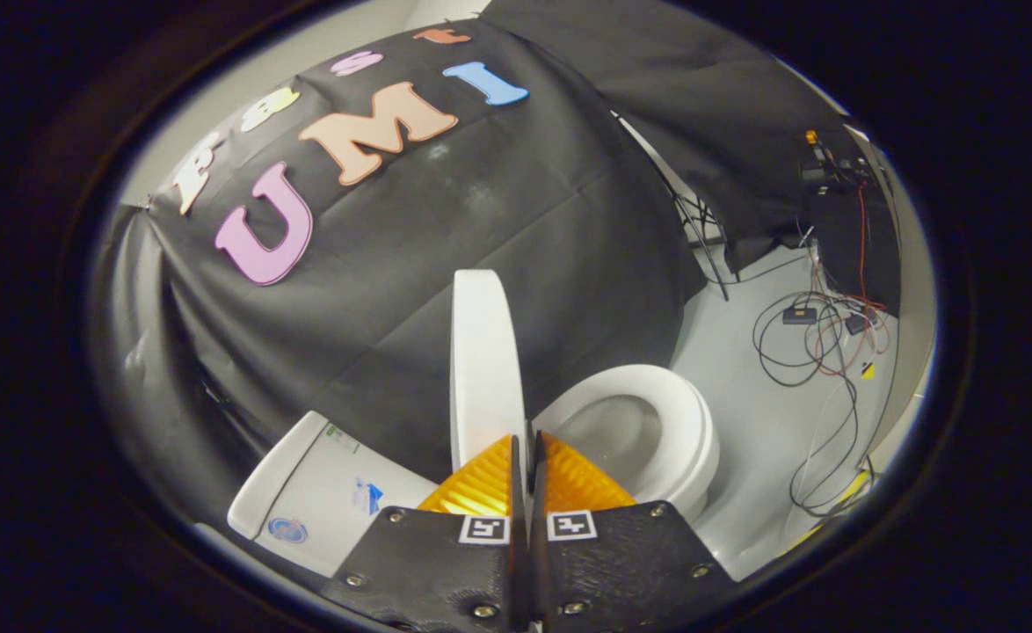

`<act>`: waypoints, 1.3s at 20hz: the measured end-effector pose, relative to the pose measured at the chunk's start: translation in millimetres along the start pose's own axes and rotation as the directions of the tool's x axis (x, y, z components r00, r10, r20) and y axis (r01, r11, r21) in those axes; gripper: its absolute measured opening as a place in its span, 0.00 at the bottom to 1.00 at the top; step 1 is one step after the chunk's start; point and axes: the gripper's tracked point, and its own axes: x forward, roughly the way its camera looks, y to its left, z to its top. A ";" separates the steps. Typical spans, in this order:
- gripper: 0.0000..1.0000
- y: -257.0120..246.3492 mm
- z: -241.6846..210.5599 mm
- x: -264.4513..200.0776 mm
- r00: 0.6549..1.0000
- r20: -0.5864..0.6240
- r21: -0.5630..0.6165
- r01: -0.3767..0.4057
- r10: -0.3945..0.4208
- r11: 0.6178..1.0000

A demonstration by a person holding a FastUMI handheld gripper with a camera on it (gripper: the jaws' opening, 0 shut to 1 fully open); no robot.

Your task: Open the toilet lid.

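Lid (483, 369) stands raised, nearly upright on its edge, with the open seat (657, 413) and bowl to its right and the tank (323, 492) to its left. Hand-held gripper (523, 444) has its fingers drawn almost together on the lid's lower edge, a thin slit between them, apparently pinching it. Beyond the toilet hangs black cloth (481, 237), and cables (815, 352) sprawl across the pale floor (744, 396) to the right.
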 end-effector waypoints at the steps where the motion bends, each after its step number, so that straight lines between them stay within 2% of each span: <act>1: 0.01 1.4 -0.1 -0.2 1.000 0.002 -0.008 0.001 -0.001 1.000; 17: 0.01 61.2 -5.2 -20.3 0.997 0.065 -0.170 -0.016 0.028 0.985; 26: 0.01 94.1 -15.2 -31.8 0.994 0.091 -0.313 -0.029 0.061 0.949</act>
